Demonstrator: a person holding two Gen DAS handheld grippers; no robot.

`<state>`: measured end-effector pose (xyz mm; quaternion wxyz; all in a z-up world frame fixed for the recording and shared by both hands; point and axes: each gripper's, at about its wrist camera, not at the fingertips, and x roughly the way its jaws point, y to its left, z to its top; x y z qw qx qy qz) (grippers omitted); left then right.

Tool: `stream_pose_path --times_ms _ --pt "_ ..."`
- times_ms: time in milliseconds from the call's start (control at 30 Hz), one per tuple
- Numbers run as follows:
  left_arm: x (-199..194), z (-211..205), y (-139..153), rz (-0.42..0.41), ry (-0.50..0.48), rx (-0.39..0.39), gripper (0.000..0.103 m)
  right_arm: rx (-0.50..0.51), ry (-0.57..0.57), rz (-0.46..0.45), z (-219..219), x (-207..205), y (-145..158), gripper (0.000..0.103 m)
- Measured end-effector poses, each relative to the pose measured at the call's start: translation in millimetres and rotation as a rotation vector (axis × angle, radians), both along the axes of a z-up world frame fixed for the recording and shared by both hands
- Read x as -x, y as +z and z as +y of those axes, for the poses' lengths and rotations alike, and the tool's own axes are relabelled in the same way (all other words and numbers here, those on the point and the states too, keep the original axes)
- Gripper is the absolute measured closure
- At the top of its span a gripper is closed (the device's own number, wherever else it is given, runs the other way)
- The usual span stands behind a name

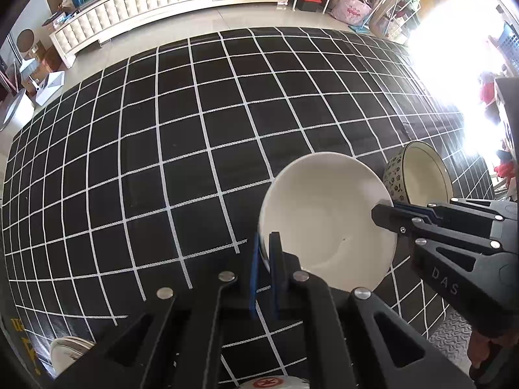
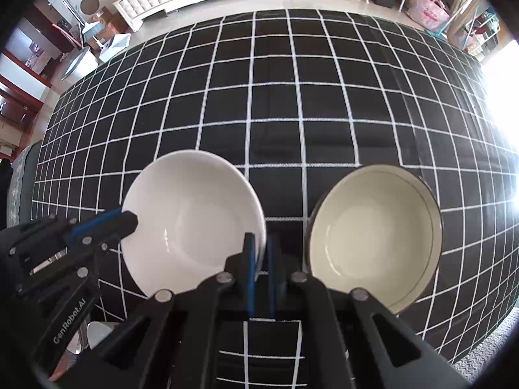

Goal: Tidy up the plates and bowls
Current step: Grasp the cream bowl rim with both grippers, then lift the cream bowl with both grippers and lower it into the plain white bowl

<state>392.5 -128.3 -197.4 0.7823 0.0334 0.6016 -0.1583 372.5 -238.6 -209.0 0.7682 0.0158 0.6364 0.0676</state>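
A plain white bowl (image 1: 324, 217) (image 2: 191, 217) sits upright on the black grid-patterned tablecloth (image 1: 194, 162). My left gripper (image 1: 266, 243) is shut on its left rim, one finger inside and one outside. In the right wrist view the left gripper (image 2: 129, 218) shows at the bowl's left edge. My right gripper (image 2: 260, 243) (image 1: 384, 212) is shut on the opposite, right rim in the same way. A cream bowl with a dark rim line and flower-patterned outside (image 1: 418, 175) (image 2: 373, 240) stands just right of the white one, apart from it.
A white plate (image 1: 68, 350) lies at the near left edge of the table, and another dish with a red mark (image 1: 269, 382) peeks out under the left gripper. A white padded cabinet (image 1: 129, 6) and a pink bag (image 1: 353, 9) stand on the floor beyond the table.
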Motion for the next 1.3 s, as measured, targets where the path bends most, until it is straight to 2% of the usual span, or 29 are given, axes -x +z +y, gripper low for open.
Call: stream_pose_path --times_ms 233,433,733,1033,1300 --pt "-7 -9 -8 0.017 -0.006 -0.016 0.097 -0.014 -0.009 -0.004 -14 11 0 0.094" --pt "1 -7 -6 -0.001 0.011 -0.027 0.098 -0.026 0.005 0.0 -2 8 2 0.094" --pt "28 9 31 -0.053 0.029 -0.026 0.098 -0.037 0.024 -0.057 10 35 46 0.094" --pt "71 39 77 -0.11 0.071 -0.042 0.098 -0.068 0.064 -0.114 31 70 89 0.094" --pt "115 67 89 -0.117 0.126 -0.046 0.098 -0.084 0.103 -0.127 58 93 94 0.094"
